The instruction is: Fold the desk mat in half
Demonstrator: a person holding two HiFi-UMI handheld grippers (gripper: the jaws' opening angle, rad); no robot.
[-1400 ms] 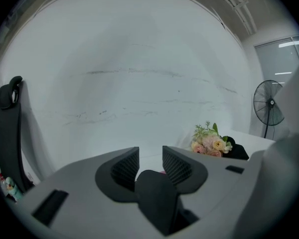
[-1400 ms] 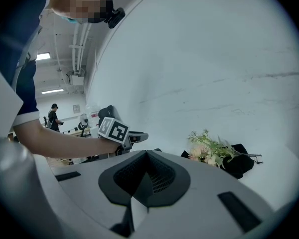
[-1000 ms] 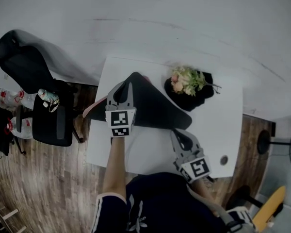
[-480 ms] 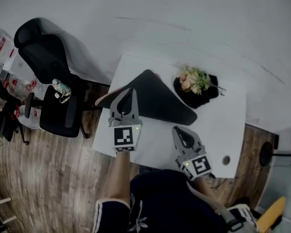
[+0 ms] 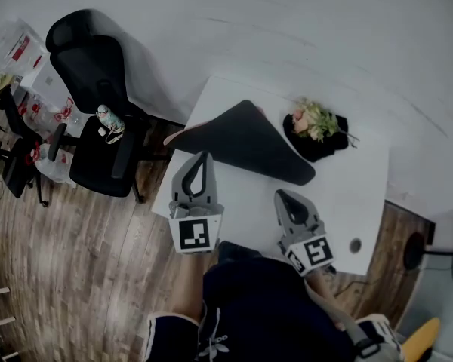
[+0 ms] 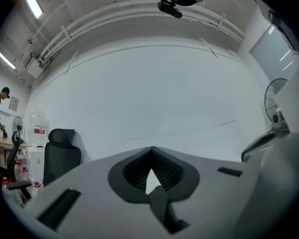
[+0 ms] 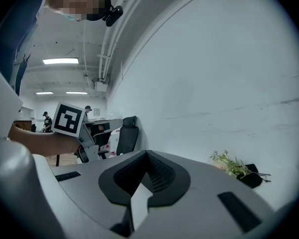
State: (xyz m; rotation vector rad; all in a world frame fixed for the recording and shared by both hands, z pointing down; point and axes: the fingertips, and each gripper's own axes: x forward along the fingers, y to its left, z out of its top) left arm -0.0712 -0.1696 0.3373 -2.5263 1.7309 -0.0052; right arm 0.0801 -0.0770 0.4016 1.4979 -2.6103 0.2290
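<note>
Black first: find the desk mat (image 5: 249, 145) doubled over toward the far left of the white table (image 5: 347, 194), a pinkish underside edge jutting past the table's left side, flowers (image 5: 317, 123) just beside it. Judge the fold as about made, with the left gripper (image 5: 204, 157) and right gripper (image 5: 282, 195) both closed on nothing, held clear at the near edge; next, probably go back in, jaws opened, to square the edges or press the crease. Beyond, note wood-plank floor (image 5: 75, 262), a black office chair (image 5: 98, 74), a plain white wall (image 5: 287, 13).
</note>
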